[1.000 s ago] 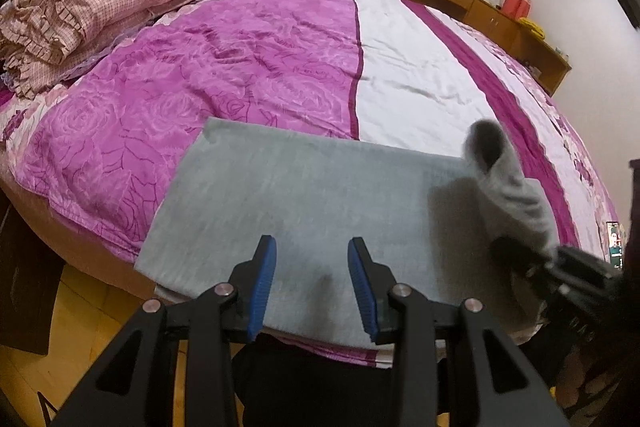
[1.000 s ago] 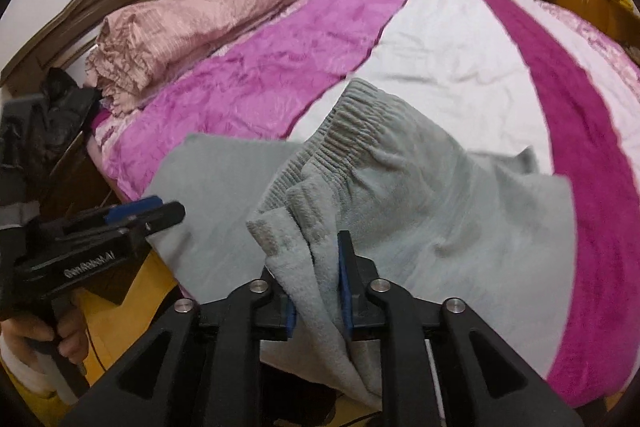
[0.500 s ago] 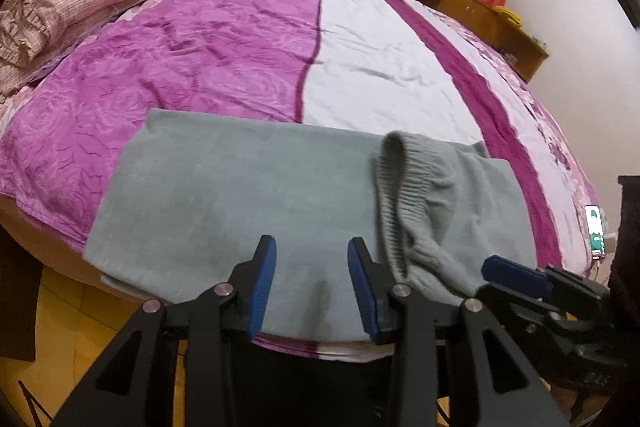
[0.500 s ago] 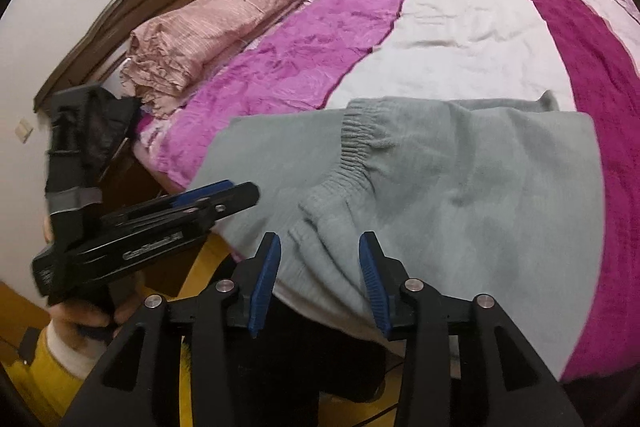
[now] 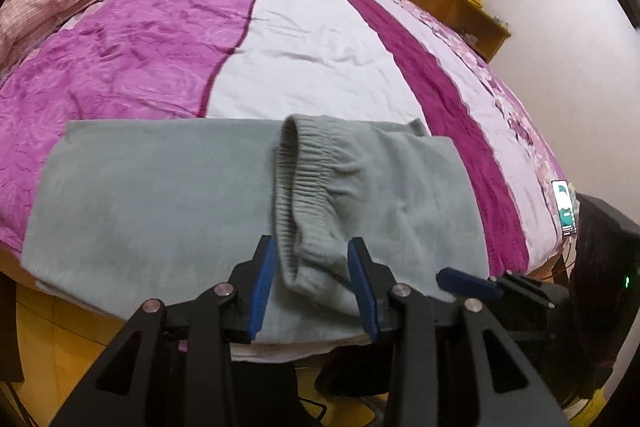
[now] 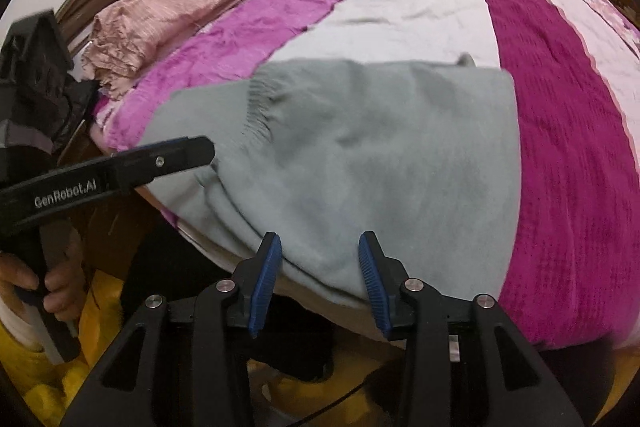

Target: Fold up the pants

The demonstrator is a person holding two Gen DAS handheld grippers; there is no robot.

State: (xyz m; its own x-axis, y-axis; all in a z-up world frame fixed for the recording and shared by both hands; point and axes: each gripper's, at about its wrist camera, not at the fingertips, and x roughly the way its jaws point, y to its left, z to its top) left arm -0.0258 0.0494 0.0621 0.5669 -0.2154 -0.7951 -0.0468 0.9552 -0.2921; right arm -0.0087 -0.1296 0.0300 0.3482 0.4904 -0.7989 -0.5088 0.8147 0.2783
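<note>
Grey pants (image 5: 168, 203) half-folded at the near edge of the bed (image 5: 320, 39), both grippers empty

The waistband end (image 5: 304, 171) is flopped over the legs, elastic rim up. The left gripper (image 5: 314, 283) hangs above that fold, blue pads spread, not pinching. The right gripper (image 6: 320, 279) has just let its jaws open after letting the cloth go; they stand apart over the pants' near edge. Pink quilt (image 6: 168, 15) bunched by the headboard.
</note>
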